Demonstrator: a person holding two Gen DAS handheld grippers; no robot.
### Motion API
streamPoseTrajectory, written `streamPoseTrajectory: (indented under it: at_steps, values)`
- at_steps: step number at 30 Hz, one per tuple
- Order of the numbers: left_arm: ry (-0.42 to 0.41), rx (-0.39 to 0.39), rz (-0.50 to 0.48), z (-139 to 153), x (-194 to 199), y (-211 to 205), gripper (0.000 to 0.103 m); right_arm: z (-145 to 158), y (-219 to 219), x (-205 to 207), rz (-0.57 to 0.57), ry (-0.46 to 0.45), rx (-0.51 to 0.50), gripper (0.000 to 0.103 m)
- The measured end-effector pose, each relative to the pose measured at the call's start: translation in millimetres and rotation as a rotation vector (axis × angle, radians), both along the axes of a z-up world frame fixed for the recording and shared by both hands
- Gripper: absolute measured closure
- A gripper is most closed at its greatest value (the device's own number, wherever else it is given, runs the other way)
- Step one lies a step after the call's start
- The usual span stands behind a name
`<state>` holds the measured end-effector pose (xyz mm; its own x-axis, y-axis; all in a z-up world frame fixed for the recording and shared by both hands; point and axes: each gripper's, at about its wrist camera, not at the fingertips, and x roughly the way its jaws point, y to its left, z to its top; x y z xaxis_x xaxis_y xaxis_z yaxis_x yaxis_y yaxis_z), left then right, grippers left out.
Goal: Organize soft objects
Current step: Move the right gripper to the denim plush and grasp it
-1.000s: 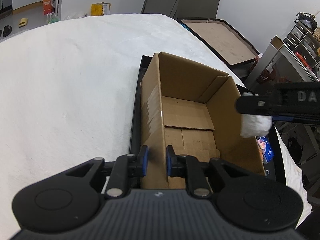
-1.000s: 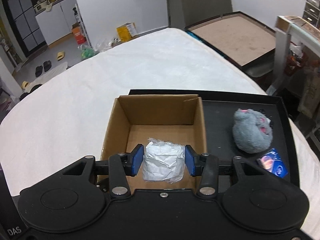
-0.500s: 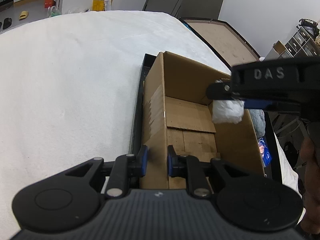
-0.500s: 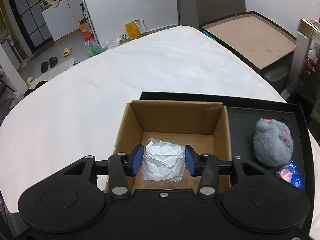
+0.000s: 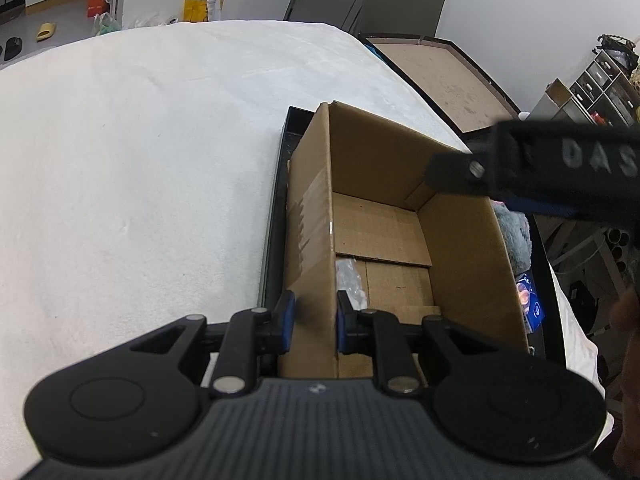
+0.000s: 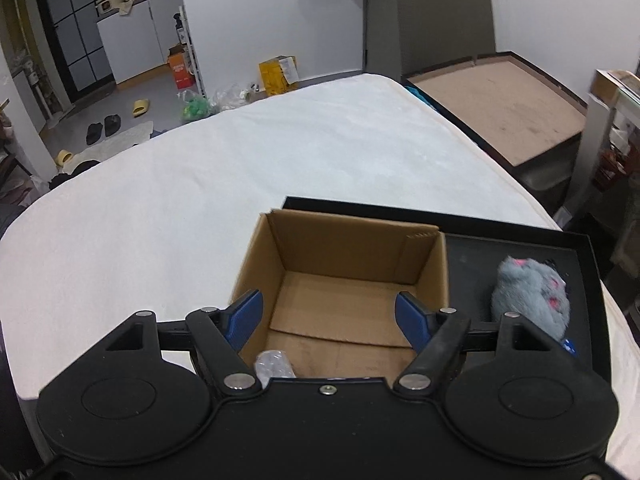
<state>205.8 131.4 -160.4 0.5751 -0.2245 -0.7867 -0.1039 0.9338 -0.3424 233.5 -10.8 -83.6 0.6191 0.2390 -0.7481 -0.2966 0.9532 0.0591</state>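
Note:
An open cardboard box (image 5: 460, 240) (image 6: 360, 240) stands in a black tray (image 6: 576, 244). My left gripper (image 5: 313, 318) is shut on the box's near left wall. My right gripper (image 6: 330, 312) is open and empty above the box; it shows from the side in the left wrist view (image 5: 532, 172). A crumpled white soft packet (image 6: 274, 364) (image 5: 350, 280) lies on the box floor at its near left corner. A grey plush toy with pink spots (image 6: 528, 296) (image 5: 514, 240) lies in the tray to the right of the box.
The tray (image 5: 276, 216) sits on a white bed (image 6: 200, 184) near its right edge. A small blue packet (image 5: 528, 306) lies in the tray beside the plush. A brown board (image 6: 500, 100) and shelves (image 5: 600, 88) stand beyond the bed on the right.
My right gripper has opened and let go of the white packet, which has dropped onto the box floor. My left gripper has kept its hold on the box wall.

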Motion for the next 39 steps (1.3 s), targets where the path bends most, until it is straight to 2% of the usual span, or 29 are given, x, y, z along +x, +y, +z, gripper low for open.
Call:
streamPoseTrajectory:
  at_steps: [2,6,9,13,16,28,39]
  values:
    - [0.008,0.009,-0.001,1.1,-0.1,-1.0,0.082,-1.2,-7.7,-2.9,-0.017,0.009,0.001,0.029]
    - [0.017,0.042,0.006,3.3,-2.0,-2.3,0.065,-3.8,-26.7,-11.9,-0.054,0.03,0.008,0.026]
    - [0.009,0.054,0.01,7.2,-4.2,-3.2,0.057,-4.4,-44.5,-19.8,-0.094,0.043,0.017,0.022]
    - [0.004,0.069,0.006,12.3,-7.3,-6.2,0.043,-5.5,-63.6,-28.2,-0.13,0.053,0.023,0.021]
    - [-0.001,0.086,0.003,15.7,-10.0,-9.6,0.036,-6.6,-76.8,-32.5,-0.145,0.058,0.023,0.02]
    - [-0.004,0.145,-0.018,19.4,-10.3,-25.3,0.024,-19.7,-126.6,-43.4,-0.224,0.1,0.043,0.02]
    - [-0.036,0.202,-0.027,24.6,-13.1,-41.3,0.021,-55.8,-171.8,-43.1,-0.31,0.188,0.062,0.02]
